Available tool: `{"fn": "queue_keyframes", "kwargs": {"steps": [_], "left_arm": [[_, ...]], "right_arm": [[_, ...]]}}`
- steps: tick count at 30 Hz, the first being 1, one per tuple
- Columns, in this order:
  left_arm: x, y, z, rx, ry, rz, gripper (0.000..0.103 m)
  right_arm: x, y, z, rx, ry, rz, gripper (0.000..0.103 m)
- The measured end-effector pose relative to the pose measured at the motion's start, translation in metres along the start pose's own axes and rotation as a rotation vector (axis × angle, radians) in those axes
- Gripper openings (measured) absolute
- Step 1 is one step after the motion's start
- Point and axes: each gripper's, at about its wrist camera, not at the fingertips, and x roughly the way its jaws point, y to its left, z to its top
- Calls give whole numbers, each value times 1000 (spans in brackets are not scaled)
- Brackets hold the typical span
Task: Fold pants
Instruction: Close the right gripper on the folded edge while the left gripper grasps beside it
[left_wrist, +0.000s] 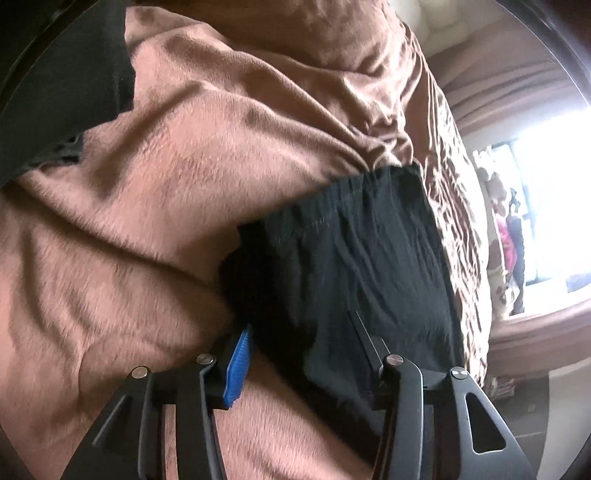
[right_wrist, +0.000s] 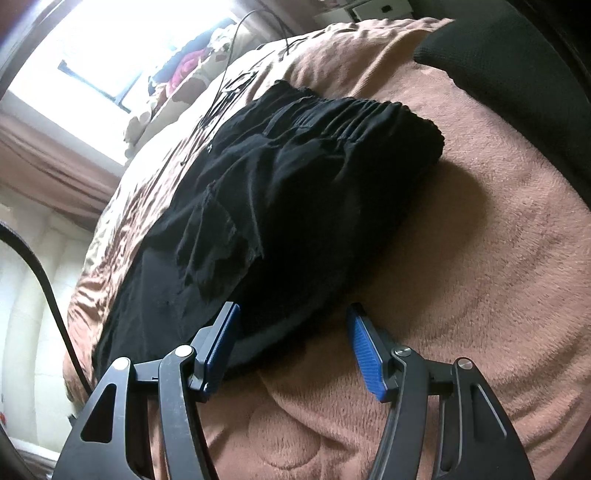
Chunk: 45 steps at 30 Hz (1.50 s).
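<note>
Pants, black crinkled cotton (right_wrist: 280, 177), are lying folded mid-frame on the brown plush bed blanket (right_wrist: 480, 240); right claw (right_wrist: 293, 328) is gaping wide at their lower edge, left claw (left_wrist: 301, 345) wide too, straddling fabric; both should be pinching matching corners evenly

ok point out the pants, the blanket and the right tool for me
pants (right_wrist: 295, 177), right wrist view, on the creased black cloth below the elastic waistband
blanket (right_wrist: 480, 240), right wrist view, on bare pink fleece to the right of the pants
right tool (right_wrist: 291, 347), right wrist view, midway between its two blue-padded fingertips, open
</note>
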Motion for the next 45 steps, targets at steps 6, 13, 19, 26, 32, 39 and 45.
{"fn": "queue_keyframes", "kwargs": {"steps": [6,13,19,26,32,39,45], "left_arm": [[-3,9,2,-42,-40,-65,50],[5,0,5,12,-50,-31,43],[13,4,17,1,-52,-34,31],[5,-8,28,29,-74,-20,9],[-22,-36,41,81,-107,-35,7],[-60,-63,44,124,-134,-71,7],[-96,-61,41,141,-143,-67,7]], "right_arm": [[-3,-18,7,89,-60,33,58],[3,-36,10,155,-96,100,58],[16,-37,19,167,-106,114,57],[24,-35,34,173,-123,104,14],[-4,-8,36,84,-173,95,8],[-30,14,45,38,-170,104,8],[-58,16,41,15,-160,105,8]]}}
